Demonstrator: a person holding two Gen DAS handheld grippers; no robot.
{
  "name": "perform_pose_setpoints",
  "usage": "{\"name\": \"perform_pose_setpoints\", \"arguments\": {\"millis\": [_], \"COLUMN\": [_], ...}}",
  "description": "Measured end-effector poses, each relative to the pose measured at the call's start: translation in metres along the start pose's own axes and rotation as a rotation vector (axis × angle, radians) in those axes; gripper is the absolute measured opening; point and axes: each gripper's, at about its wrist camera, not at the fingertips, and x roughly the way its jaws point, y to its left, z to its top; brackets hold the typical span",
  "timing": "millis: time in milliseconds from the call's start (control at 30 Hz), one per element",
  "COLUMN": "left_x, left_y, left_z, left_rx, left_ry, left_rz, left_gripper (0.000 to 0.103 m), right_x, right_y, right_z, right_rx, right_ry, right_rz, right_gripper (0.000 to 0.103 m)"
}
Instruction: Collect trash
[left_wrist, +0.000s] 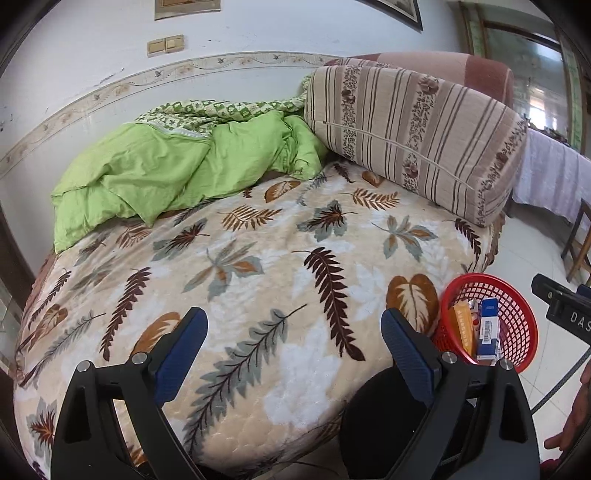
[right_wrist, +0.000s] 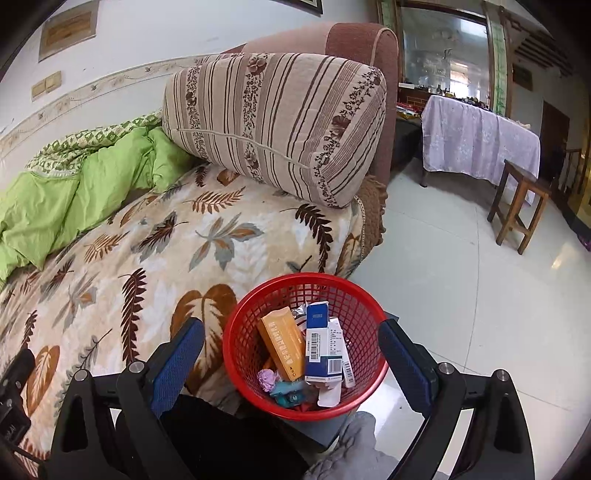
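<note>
The red mesh basket (right_wrist: 306, 347) stands just off the near right corner of the bed (right_wrist: 110, 266), its rim close to the edge of the leaf-patterned blanket (left_wrist: 236, 266). Inside it lie the collected pieces: an orange carton (right_wrist: 282, 343) leaning against a blue-and-white box (right_wrist: 317, 343), with a small lilac crumpled scrap (right_wrist: 266, 378) and a teal item (right_wrist: 291, 395) at the bottom. The right gripper (right_wrist: 291, 354) hangs above the basket with its jaws spread wide, one blue pad to each side of the rim and nothing between them. The left gripper (left_wrist: 293, 350) is over the near edge of the bed, jaws likewise wide apart and empty, with only blanket beneath. At the far side of the bed a green quilt (left_wrist: 166, 170) lies bunched along the wall, and a striped bolster cushion (left_wrist: 417, 144) leans at the far right corner against the brown headboard (right_wrist: 354, 48). Beyond the bed, on the tiled floor, a wooden stool (right_wrist: 517, 203) stands beside a table draped in a pale lilac cloth (right_wrist: 476, 140).
</note>
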Motion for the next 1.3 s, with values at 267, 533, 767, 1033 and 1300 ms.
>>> {"name": "perform_pose_setpoints", "arguments": {"millis": [267, 533, 767, 1033, 1300], "left_x": [-0.0029, -0.0028, -0.0014, -0.0015, -0.0016], "left_y": [-0.0036, -0.0064, -0.0094, -0.0091, -0.0094], "left_z": [-0.0013, -0.0014, -0.0034, -0.0031, -0.0034], "left_rx": [0.003, 0.002, 0.01, 0.009, 0.009], "left_ry": [-0.002, 0.006, 0.012, 0.012, 0.012], "left_rz": [-0.005, -0.012, -0.013, -0.014, -0.014], "left_gripper": [0.094, 0.094, 0.095, 0.095, 0.095], "right_x": [-0.0045, -0.0048, -0.0027, 0.0013, 0.0026], "right_y": [0.0037, 0.0043, 0.0041, 0.0053, 0.0078], "right_z": [-0.0023, -0.003, -0.0033, -0.0038, -0.0041], "right_rx": [-0.022, -0.028, -0.028, -0.031, -0.038], "right_ry": [0.001, 0.006, 0.019, 0.029, 0.032], "right_rz": [-0.011, -0.002, 0.005, 0.009, 0.012], "right_gripper": [0.096, 0.096, 0.096, 0.096, 0.096]}}
